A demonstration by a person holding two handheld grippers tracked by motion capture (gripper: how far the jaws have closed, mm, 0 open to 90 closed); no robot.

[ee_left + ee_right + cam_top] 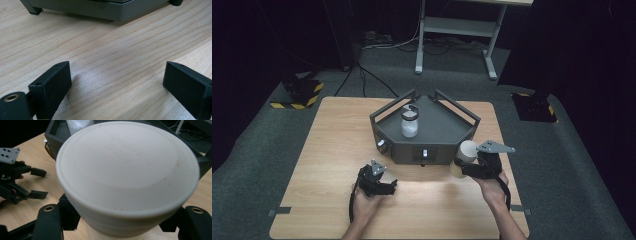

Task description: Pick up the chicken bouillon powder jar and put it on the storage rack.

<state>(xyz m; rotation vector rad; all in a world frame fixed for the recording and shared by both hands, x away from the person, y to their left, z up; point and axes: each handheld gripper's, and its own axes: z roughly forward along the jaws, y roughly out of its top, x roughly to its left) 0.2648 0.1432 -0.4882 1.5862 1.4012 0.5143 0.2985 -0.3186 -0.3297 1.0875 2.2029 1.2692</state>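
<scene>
The desk lies under my hands; the tray on it carries one jar holding white powder. My right hand-held gripper clamps a white-lidded jar beside the tray, not yet placed. My left hand-held gripper gapes wide, empty

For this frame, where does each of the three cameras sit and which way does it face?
High view: above the person's side, looking forward and down on the wooden table and grey tray unit; both forearms and grippers show.
Left gripper view: rides the left gripper, looking low along open jaws over bare tabletop to the unit's base.
Right gripper view: rides the right gripper, whose jaws clamp a white lidded jar.
Shared: the left gripper shows in the high and right gripper views; the tray unit shows in all three.
</scene>
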